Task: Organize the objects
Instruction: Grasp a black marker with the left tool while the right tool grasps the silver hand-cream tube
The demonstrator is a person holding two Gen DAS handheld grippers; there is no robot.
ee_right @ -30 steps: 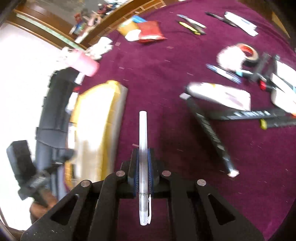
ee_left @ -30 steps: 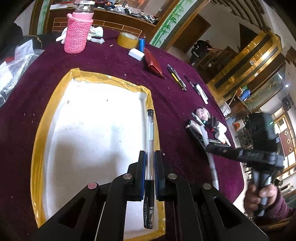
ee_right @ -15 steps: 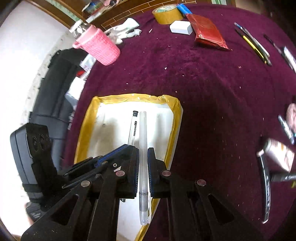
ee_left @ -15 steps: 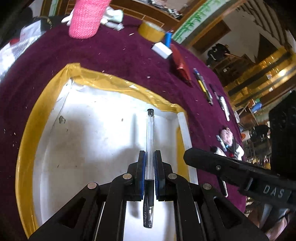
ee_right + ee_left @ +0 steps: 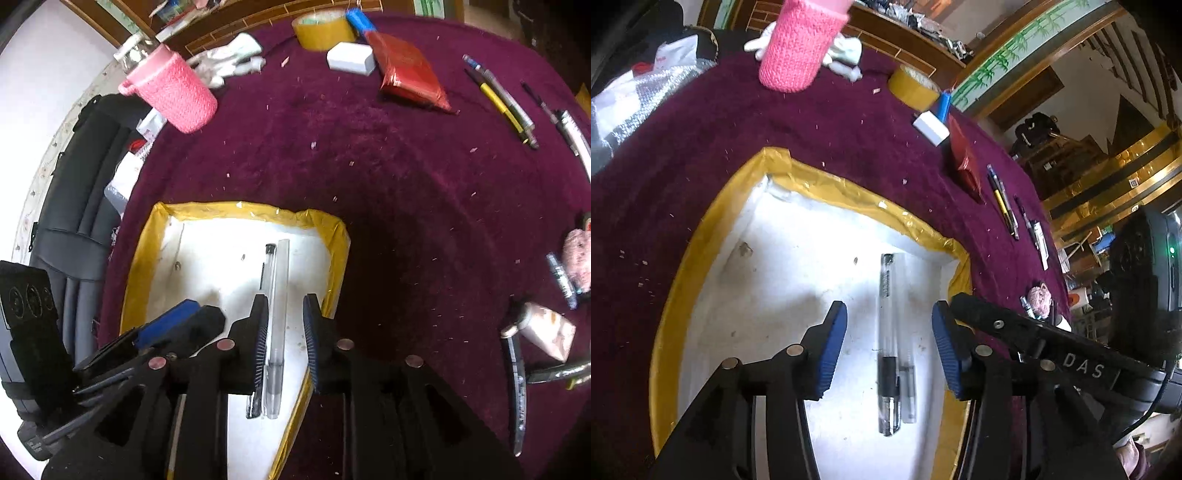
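Hovering over the tray: both grippers hang above the white tray with the yellow-taped rim, which sits on the maroon tablecloth
Left gripper: jaws spread wide, blue pads clear of everything, holding nothing
Right gripper: jaws parted to a moderate gap, gripping nothing; its black body shows at the tray's right edge in the left wrist view
Black-capped gel pen: lying flat on the tray floor, directly under the gap of the left gripper, near the tray's right wall
Clear pen: lying on the tray floor just beside the gel pen, on its right, roughly parallel; whether the two touch cannot be told
Same pair from the right wrist: gel pen and clear pen lie side by side inside the tray, under the right gripper's gap
Pink knitted bottle sleeve: stands beyond the tray's far-left corner
Yellow tape roll: well beyond the tray, at the cloth's far edge
White eraser: just beside the tape roll
Red packet: beyond the tray's far-right corner, next to the eraser
Loose pens: on the cloth, well apart from the tray, to its right
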